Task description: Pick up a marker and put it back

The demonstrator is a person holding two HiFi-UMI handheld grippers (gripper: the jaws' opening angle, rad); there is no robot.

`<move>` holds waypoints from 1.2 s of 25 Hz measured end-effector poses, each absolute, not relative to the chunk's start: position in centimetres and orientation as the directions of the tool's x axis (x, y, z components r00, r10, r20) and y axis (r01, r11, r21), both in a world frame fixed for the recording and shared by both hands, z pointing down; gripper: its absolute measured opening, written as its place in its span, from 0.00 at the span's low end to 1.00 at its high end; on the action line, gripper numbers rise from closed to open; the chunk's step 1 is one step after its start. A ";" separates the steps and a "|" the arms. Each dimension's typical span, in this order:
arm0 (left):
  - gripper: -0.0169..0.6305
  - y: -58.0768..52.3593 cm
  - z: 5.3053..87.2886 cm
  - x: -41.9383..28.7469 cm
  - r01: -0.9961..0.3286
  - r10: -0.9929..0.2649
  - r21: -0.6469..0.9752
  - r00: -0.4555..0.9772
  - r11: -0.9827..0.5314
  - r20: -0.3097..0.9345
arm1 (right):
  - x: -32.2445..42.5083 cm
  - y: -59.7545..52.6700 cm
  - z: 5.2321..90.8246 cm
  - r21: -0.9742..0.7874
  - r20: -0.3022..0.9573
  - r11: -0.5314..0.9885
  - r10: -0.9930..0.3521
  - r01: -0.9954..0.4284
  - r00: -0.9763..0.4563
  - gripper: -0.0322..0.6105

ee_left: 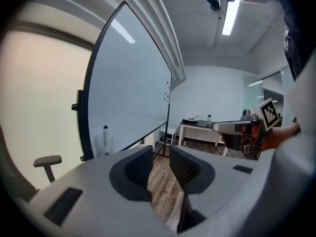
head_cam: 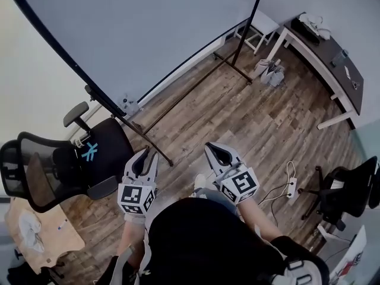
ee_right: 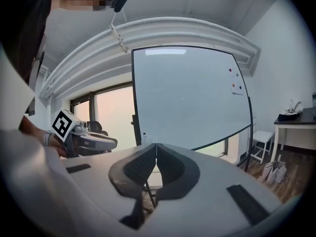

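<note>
Both tools held out in front of the person (head_cam: 205,236), over the wooden floor (head_cam: 237,120).

Left gripper (head_cam: 149,153): jaws narrowly apart, only floorboards showing in the gap, nothing gripped.

Right gripper (head_cam: 212,150): jaw tips pressed together, nothing between them.

Black office chair (head_cam: 89,153) just left of the left gripper, beside the whiteboard's stand.

Whiteboard (head_cam: 136,22): large, black-framed, on a floor stand.

Marker (ee_left: 105,131): upright in a clear cup (ee_left: 103,146) at the board's lower left corner, just beside the frame. Well apart from both grippers, touched by neither.

Far side: white stool (head_cam: 259,29) past the board's right edge; dark-topped desk (head_cam: 329,52) along the far right wall.
</note>
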State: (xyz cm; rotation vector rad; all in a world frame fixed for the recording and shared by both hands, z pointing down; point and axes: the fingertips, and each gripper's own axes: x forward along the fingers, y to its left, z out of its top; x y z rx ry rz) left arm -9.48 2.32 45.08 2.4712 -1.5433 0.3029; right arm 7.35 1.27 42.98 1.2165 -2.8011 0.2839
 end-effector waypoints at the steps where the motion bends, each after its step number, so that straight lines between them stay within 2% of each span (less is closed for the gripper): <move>1: 0.19 1.7 45.1 -9.6 -0.912 -0.867 0.067 0.407 -0.405 0.286 | 7.5 0.5 43.0 -0.143 0.136 0.680 -0.707 -0.719 -0.695 0.07; 15: 0.19 -3.9 45.2 -12.0 -0.983 -0.938 0.025 0.179 -0.179 0.298 | 8.0 -6.2 44.3 -0.176 0.151 0.755 -0.613 -0.631 -0.775 0.07; 30: 0.19 -10.4 47.2 -19.3 -0.989 -0.942 0.062 0.148 -0.135 0.301 | 2.1 -10.9 44.5 -0.159 0.199 0.741 -0.623 -0.652 -0.757 0.07</move>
